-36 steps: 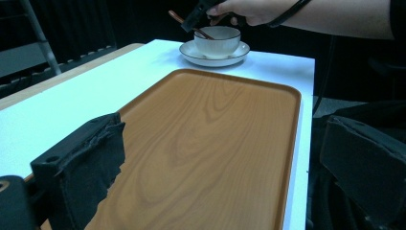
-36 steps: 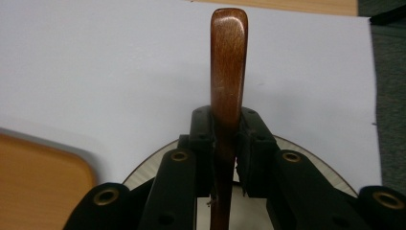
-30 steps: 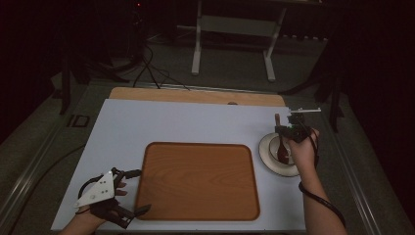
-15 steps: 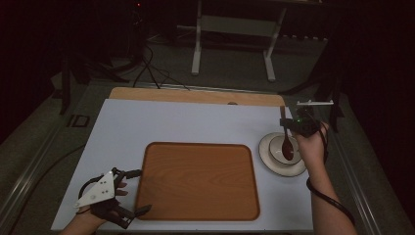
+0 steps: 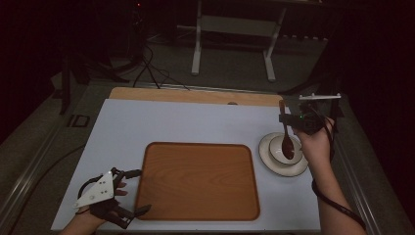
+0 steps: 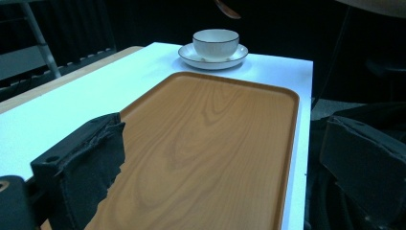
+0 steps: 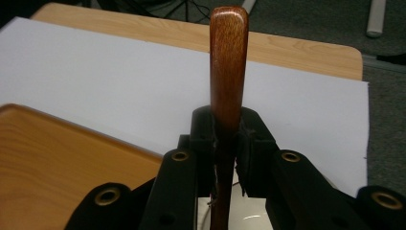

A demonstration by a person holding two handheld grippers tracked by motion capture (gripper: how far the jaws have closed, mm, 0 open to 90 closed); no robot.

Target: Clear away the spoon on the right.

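My right gripper [image 5: 286, 119] is shut on a dark wooden spoon [image 5: 286, 142], held above a white bowl [image 5: 281, 148] that sits on a white saucer [image 5: 268, 157] at the table's right. In the right gripper view the spoon's handle [image 7: 228, 72] rises between the closed jaws of that gripper [image 7: 229, 143]. The spoon's head hangs over the bowl. My left gripper [image 5: 137, 192] rests open at the front left, its jaws astride the near left edge of a wooden tray [image 5: 198, 178]. The left gripper view looks across the tray [image 6: 201, 143] to the bowl [image 6: 215, 43], with the spoon's tip [image 6: 227, 8] above it.
A white mat [image 5: 161, 125] covers the table, with a strip of bare wood [image 5: 195, 95] along its far edge. Beyond the table stand a metal frame [image 5: 232, 41] and cables on a dark floor.
My right gripper has moved right and away from the person with the spoon, which now stands more upright over the bowl. The left gripper has barely shifted.
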